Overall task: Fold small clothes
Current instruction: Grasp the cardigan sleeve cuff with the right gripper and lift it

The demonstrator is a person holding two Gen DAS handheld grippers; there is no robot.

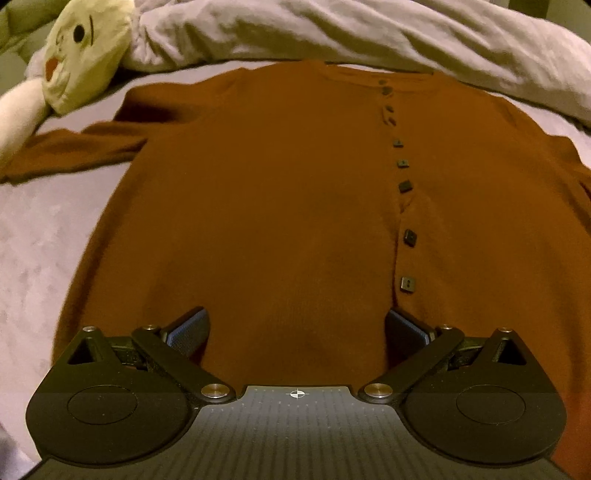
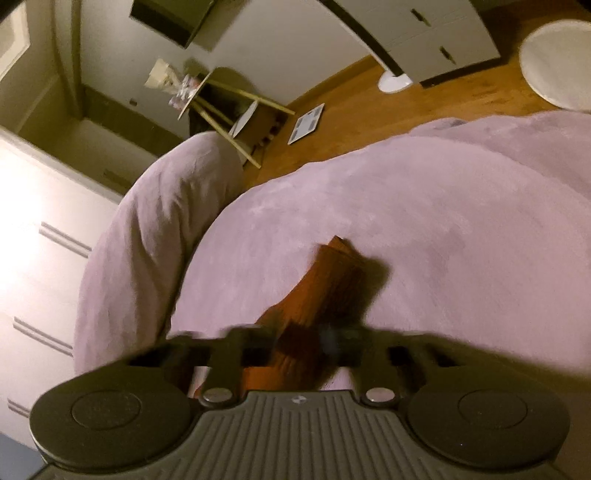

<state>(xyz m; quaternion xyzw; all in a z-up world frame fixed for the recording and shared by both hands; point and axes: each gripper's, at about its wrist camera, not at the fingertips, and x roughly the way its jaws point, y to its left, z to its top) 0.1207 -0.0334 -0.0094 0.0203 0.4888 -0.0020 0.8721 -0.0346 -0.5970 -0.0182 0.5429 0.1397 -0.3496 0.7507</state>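
Right tool (image 2: 295, 343) is pinched on the sleeve cuff (image 2: 328, 280), which runs straight away from you across the bed (image 2: 443, 221). Left tool (image 1: 297, 332) spread over the cardigan (image 1: 277, 203) hem, button line lengthwise ahead of you.

A pale lilac bed cover (image 1: 40, 236) spreads across the scene. At its far left lies a yellow plush toy (image 1: 79, 48) with a black eye, beside a rumpled grey duvet (image 1: 369, 33). Beyond the bed: wood floor (image 2: 369, 107), a white dresser (image 2: 424, 33), a flat white object, possibly a bathroom scale (image 2: 306, 123).
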